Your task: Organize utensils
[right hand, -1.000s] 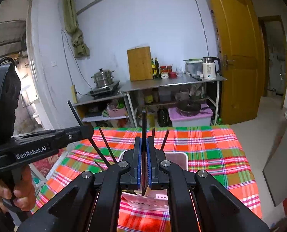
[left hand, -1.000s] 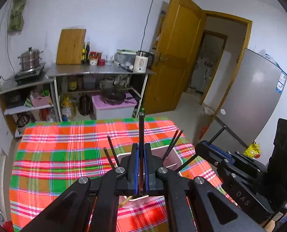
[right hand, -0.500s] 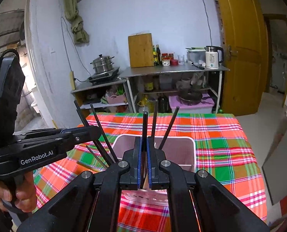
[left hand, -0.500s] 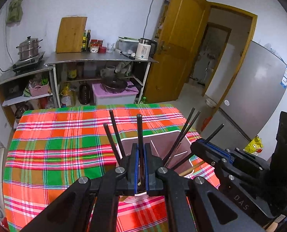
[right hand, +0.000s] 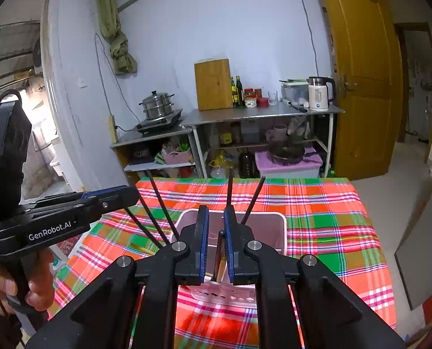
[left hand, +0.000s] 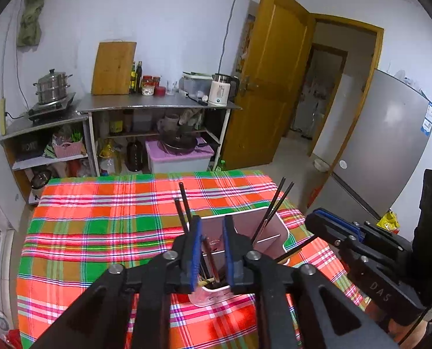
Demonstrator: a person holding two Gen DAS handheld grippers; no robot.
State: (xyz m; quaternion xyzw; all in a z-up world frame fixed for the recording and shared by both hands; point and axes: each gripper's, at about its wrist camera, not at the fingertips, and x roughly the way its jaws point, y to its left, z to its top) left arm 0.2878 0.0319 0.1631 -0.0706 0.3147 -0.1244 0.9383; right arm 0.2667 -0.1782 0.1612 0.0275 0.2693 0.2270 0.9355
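You are holding both grippers over the pink holder (left hand: 269,226) standing on the plaid tablecloth (left hand: 99,232).

Left gripper (left hand: 211,250): the jaws are opening. The blue pads (left hand: 197,250) are standing a narrow gap apart. A dark chopstick (left hand: 208,254) is passing through that gap, down into the near compartment of the holder, and neither pad is pressing on it. More black chopsticks (left hand: 184,206) are leaning out of the holder toward 11 o'clock, and another pair (left hand: 274,206) toward 1 o'clock.

Right gripper (right hand: 216,244): the jaws are opening as well. The pads (right hand: 204,244) are parted by a slim gap. A dark utensil handle (right hand: 219,254) is standing in the gap, lying close against the right-hand pad; whether it is touching that pad cannot be told. Two black sticks (right hand: 252,200) are rising from the holder (right hand: 271,221) at 12 and 1 o'clock beyond the fingertips.

In the right wrist view, the left gripper body (right hand: 58,218) is lying at 9 o'clock, with a hand (right hand: 26,285) wrapped on its grip. In the left wrist view, the right gripper body (left hand: 361,250) is lying at 3 o'clock.
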